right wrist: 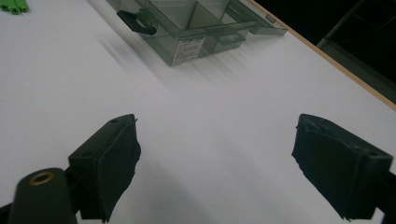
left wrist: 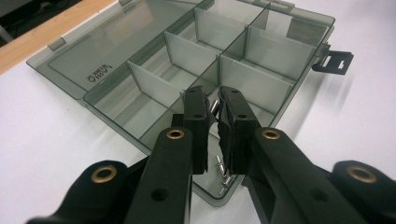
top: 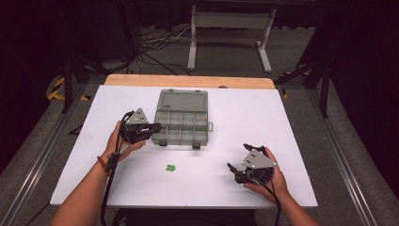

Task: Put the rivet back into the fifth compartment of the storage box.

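Observation:
A clear grey organiser box point(top: 181, 101) lies open in the middle of the white table, its lid folded back. My left gripper point(top: 157, 126) hangs over the box's near left compartment. In the left gripper view the left gripper point(left wrist: 213, 99) is shut on a small metal screw point(left wrist: 214, 107) held at the fingertips. Several more screws point(left wrist: 223, 172) lie in the compartment below. My right gripper point(top: 238, 157) hovers low over bare table at the front right. In the right gripper view the right gripper point(right wrist: 215, 154) stands wide open with nothing between its pads.
A small green piece point(top: 170, 167) lies on the table in front of the box; the green piece point(right wrist: 13, 5) appears again in the right gripper view's top left corner. The box's black latch point(left wrist: 332, 61) sticks out at its side. A wooden strip point(top: 188, 81) edges the far side.

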The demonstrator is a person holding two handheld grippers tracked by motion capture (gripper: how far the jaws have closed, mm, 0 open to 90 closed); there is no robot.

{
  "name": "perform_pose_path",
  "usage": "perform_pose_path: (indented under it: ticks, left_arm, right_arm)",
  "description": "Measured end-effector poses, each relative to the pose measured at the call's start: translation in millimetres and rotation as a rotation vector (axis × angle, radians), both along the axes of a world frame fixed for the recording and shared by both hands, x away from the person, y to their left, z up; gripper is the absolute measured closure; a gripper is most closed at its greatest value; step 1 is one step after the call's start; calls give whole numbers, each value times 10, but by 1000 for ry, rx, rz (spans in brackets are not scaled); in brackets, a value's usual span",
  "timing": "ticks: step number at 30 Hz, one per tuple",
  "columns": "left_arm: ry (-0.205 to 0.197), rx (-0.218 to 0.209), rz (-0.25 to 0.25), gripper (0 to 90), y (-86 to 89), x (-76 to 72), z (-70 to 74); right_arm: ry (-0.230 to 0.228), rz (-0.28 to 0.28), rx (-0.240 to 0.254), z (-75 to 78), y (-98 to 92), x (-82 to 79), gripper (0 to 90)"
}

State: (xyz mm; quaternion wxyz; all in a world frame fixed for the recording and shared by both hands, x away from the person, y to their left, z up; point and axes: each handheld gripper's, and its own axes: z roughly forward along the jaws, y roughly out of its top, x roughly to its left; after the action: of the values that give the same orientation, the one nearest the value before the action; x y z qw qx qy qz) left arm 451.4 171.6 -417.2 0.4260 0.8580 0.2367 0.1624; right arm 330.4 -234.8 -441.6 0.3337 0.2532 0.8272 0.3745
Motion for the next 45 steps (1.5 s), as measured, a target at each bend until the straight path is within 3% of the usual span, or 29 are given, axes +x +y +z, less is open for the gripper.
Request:
perform_pose_path:
  ticks: [6, 21, 31, 45]
  left_arm:
    - [27, 5, -5, 825, -3, 36, -55]
    - [21, 53, -4, 825, -23, 42, -164]
    - [0, 29, -20, 824, 1, -7, -116]
    - [6, 18, -12, 809, 38, -8, -121]
  right_arm:
    - [1, -1, 3, 0, -6, -1, 148]
    - [4, -5, 2, -7, -10, 10, 148]
    - [7, -10, 8, -6, -6, 19, 148]
    - [13, -7, 4, -17, 11, 25, 148]
